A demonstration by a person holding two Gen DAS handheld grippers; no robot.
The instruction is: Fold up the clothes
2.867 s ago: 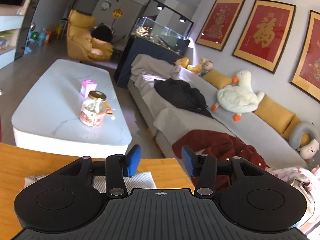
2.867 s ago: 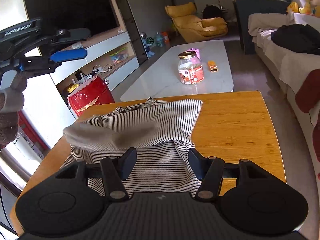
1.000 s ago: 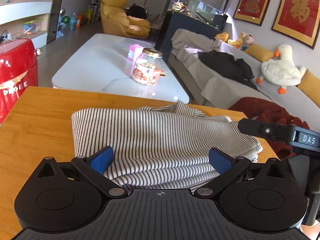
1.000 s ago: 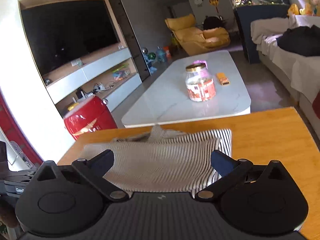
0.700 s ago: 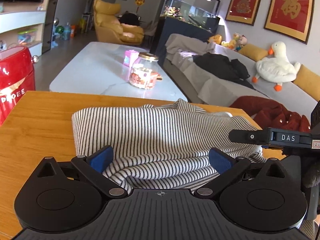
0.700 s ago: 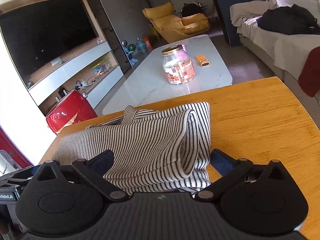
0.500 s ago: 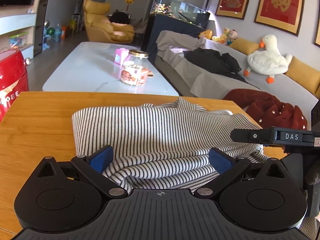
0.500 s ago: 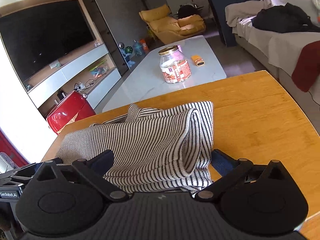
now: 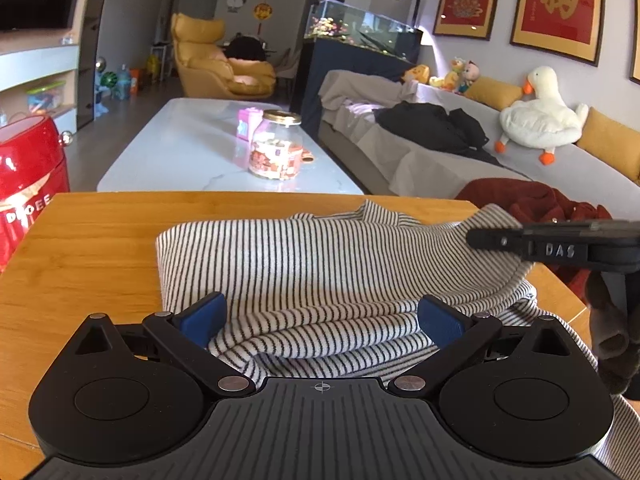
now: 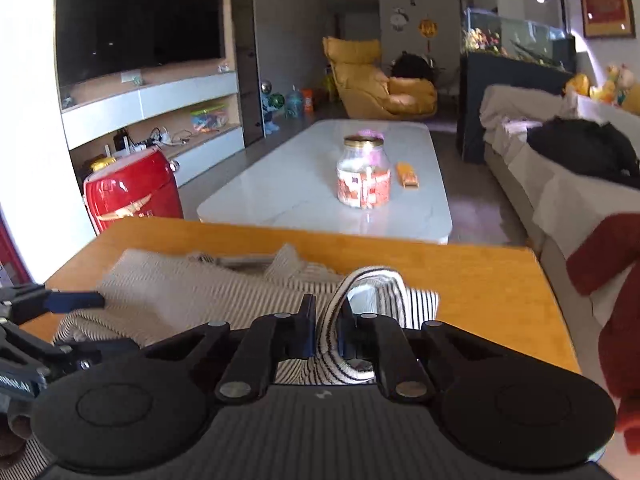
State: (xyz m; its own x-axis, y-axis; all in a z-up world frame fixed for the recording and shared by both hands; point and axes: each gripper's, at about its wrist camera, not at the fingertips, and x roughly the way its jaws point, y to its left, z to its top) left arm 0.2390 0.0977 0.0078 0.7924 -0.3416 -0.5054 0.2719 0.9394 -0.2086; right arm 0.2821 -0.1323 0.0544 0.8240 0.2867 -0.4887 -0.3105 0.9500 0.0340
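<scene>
A black-and-white striped garment (image 9: 320, 264) lies folded in layers on the wooden table (image 9: 88, 248). My left gripper (image 9: 320, 318) is open, its blue pads straddling the garment's near folded edge. My right gripper (image 10: 326, 328) is shut on a raised fold of the striped garment (image 10: 360, 292) at its right end. The right gripper also shows in the left wrist view (image 9: 560, 246) at the garment's right side. The left gripper shows at the left edge of the right wrist view (image 10: 52, 320).
A red appliance (image 9: 24, 184) stands left of the table. Beyond is a white coffee table (image 9: 200, 148) with a glass jar (image 9: 276, 150). A sofa (image 9: 500, 160) with dark clothes and a red garment (image 9: 532, 204) is at right.
My right gripper has closed on the right end of the striped garment and lifted a fold. My left gripper has stayed open at the near edge.
</scene>
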